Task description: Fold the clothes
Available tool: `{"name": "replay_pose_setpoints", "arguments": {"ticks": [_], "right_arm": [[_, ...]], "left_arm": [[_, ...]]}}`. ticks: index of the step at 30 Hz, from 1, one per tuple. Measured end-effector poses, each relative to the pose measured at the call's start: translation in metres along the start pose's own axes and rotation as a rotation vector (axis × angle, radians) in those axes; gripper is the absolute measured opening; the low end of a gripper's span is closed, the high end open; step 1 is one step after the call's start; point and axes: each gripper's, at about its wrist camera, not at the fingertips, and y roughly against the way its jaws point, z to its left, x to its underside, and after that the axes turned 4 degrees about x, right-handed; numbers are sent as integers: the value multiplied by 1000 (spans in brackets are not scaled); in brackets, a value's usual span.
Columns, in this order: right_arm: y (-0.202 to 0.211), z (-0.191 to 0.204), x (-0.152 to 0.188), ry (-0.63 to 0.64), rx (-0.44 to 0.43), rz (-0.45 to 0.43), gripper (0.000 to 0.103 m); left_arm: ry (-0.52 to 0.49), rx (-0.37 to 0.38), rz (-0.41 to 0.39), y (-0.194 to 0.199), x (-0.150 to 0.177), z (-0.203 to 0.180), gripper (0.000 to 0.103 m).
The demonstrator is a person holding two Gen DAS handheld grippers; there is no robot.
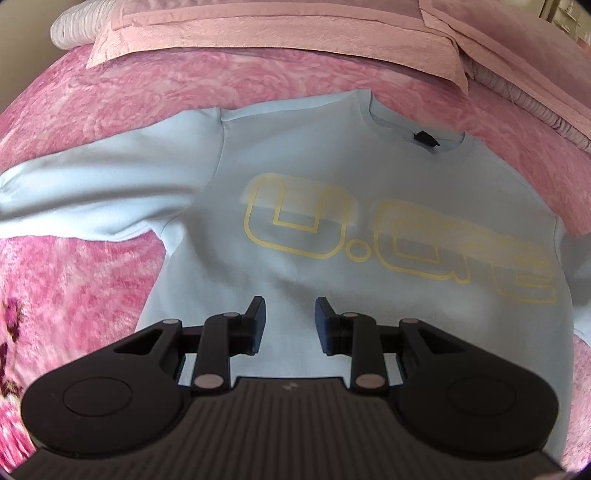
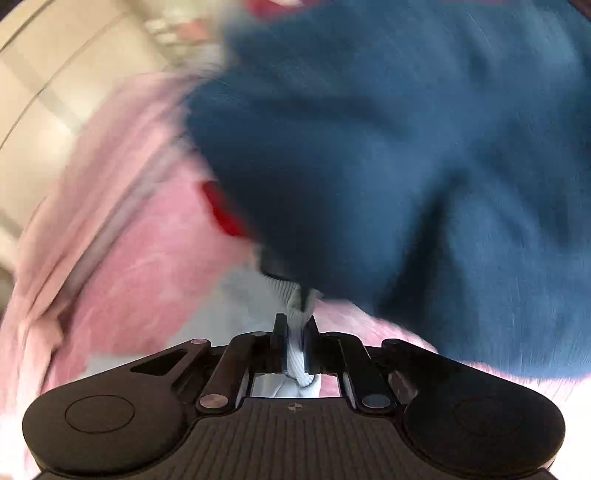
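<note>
Ribbed pale-blue cuff point(image 2: 295, 350) is sitting pinched between my right gripper point(image 2: 294, 345) pads, right by the lens; that view is blurring, with a dark blue fleece garment point(image 2: 406, 166) crowding the far side. My left gripper point(image 1: 290, 321) is hovering partly open over the light blue sweatshirt point(image 1: 332, 206), holding nothing. It is lying face up on the pink bedspread point(image 1: 110, 96), collar toward the pillows point(image 1: 258, 33) at the head edge, one sleeve point(image 1: 92, 195) stretching toward the bed's side edge. I judge I should be carrying the cuff across the chest, keeping it taut and low.
</note>
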Motion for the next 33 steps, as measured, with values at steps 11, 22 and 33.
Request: {"name": "replay_pose_setpoints", "arguments": {"ticks": [11, 22, 33], "right_arm": [[44, -25, 45, -26, 383, -93, 6], [100, -7, 50, 88, 553, -143, 53], [-9, 22, 50, 254, 328, 4, 51]], "left_arm": [[40, 16, 43, -6, 21, 1, 26], [78, -54, 46, 7, 35, 34, 26], [-11, -18, -3, -12, 27, 52, 26]]}}
